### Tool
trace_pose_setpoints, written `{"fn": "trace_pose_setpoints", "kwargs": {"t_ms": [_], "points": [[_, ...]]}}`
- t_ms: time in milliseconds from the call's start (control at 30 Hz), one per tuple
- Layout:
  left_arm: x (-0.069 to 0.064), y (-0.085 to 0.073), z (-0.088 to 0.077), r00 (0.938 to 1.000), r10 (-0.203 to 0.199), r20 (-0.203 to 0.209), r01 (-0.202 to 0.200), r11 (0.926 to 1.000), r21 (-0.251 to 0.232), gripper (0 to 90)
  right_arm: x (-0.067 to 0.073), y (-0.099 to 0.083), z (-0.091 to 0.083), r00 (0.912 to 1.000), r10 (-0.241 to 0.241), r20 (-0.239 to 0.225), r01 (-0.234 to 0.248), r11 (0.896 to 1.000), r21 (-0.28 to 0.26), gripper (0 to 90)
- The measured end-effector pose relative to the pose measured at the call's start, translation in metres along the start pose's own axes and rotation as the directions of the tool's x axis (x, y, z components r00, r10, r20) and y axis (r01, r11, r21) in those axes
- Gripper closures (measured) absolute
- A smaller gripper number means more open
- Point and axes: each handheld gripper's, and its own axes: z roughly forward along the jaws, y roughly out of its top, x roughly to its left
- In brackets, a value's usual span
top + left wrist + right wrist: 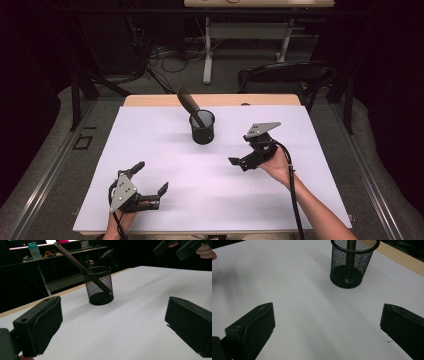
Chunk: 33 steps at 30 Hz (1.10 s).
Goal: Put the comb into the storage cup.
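From the high view we see the mesh cup (pixel 202 127) standing toward the far middle of the white sheet (pixel 210 200), a dark rod (pixel 189 104) leaning out of it. Our left gripper (pixel 150 177) rests near the front edge, jaws spread; our right gripper (pixel 239 145) hovers well apart from the cup, probably spread too.

In the left gripper view, bare sheet lies between the wide jaws and the cup (pixel 99 285).

The right gripper view confirms wide jaws, with the cup (pixel 351 263) beyond.
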Motion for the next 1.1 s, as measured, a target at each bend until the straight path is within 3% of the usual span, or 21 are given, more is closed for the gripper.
{"fn": "trace_pose_setpoints", "kwargs": {"t_ms": [500, 1100], "points": [[0.0, 0.0, 0.0, 1.0, 0.002, -0.001, -0.002, 1.0, 0.002, 1.1, 0.005, -0.024, -0.023, 0.9996, 0.016, 0.022, -0.017, 1.0, 0.01, 0.0], [0.0, 0.0, 0.0, 1.0, -0.001, 0.0, 0.001, 1.0, 0.003, 1.1, 0.013, -0.052, -0.039, 0.9988, 0.031, 0.039, -0.031, 0.999, 0.011, 0.0]]}}
